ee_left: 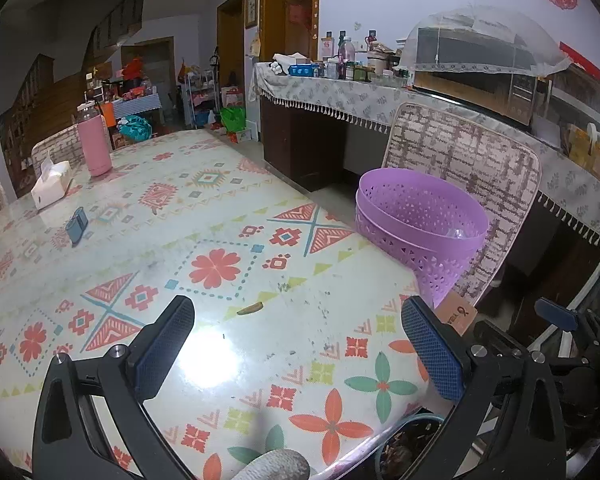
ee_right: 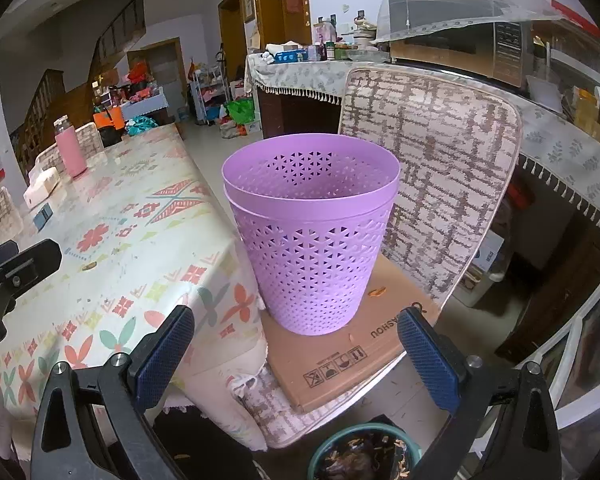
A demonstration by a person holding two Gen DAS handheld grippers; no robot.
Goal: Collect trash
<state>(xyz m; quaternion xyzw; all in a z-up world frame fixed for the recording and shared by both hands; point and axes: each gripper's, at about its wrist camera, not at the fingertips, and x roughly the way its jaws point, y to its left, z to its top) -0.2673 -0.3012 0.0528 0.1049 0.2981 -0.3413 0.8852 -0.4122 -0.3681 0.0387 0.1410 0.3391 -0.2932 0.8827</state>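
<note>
A small brown scrap of trash [ee_left: 250, 308] lies on the patterned table [ee_left: 220, 208], just ahead of my open, empty left gripper [ee_left: 298, 328]; it also shows small in the right wrist view [ee_right: 88, 267]. A purple perforated basket [ee_right: 312, 232] stands on a cardboard box [ee_right: 352, 344] on a chair beside the table; its rim shows in the left wrist view [ee_left: 420, 216]. My right gripper [ee_right: 296, 344] is open and empty, just in front of the basket. An orange scrap [ee_right: 378, 291] lies on the box by the basket.
A pink bottle [ee_left: 94, 146], a white tissue box [ee_left: 52, 184] and a small blue object [ee_left: 77, 225] stand at the table's far left. A teal-rimmed bin with debris [ee_right: 364, 456] sits on the floor below. The padded chair back [ee_right: 432, 176] rises behind the basket.
</note>
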